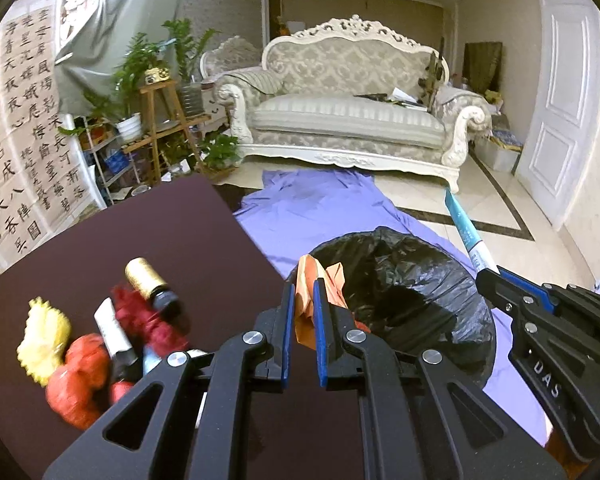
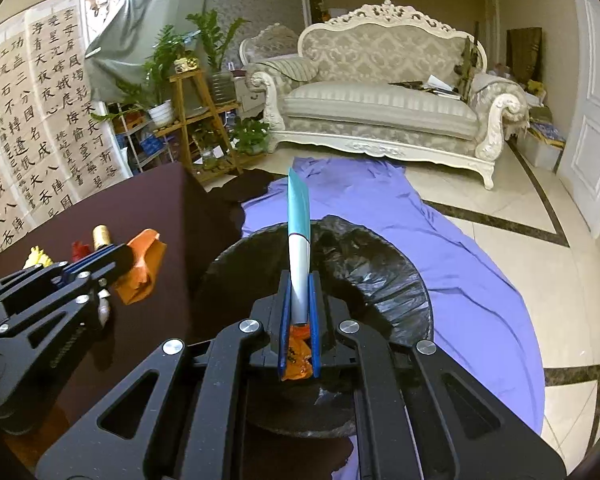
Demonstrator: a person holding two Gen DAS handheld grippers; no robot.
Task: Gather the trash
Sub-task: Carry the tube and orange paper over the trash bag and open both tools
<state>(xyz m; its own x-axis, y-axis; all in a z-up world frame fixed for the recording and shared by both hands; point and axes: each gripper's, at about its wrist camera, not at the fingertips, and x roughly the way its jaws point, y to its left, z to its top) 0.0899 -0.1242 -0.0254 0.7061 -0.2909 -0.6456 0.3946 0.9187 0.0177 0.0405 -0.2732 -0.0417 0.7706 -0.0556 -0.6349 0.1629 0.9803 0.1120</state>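
Both grippers carried trash toward the bin. The left gripper (image 1: 303, 300) was clamped on a crumpled orange wrapper (image 1: 314, 292), held at the near-left rim of the bin (image 1: 440, 280), partly over the edge of the dark table (image 1: 160, 232) and partly over the black liner. The right gripper (image 2: 300, 300) was clamped on a long blue-and-white tube (image 2: 299, 240), with an orange scrap (image 2: 298, 356) also caught between its blue pads. The tube's long axis ran straight forward along the fingers, its tail pointing away across the bin mouth (image 2: 380, 256). The bin lay directly below and ahead of the right gripper, so that hand appeared the nearer to a clean drop. Further trash remained on the table: a yellow scrap (image 1: 44, 336), red crumpled pieces (image 1: 76, 384) and a gold-capped bottle (image 1: 150, 284).
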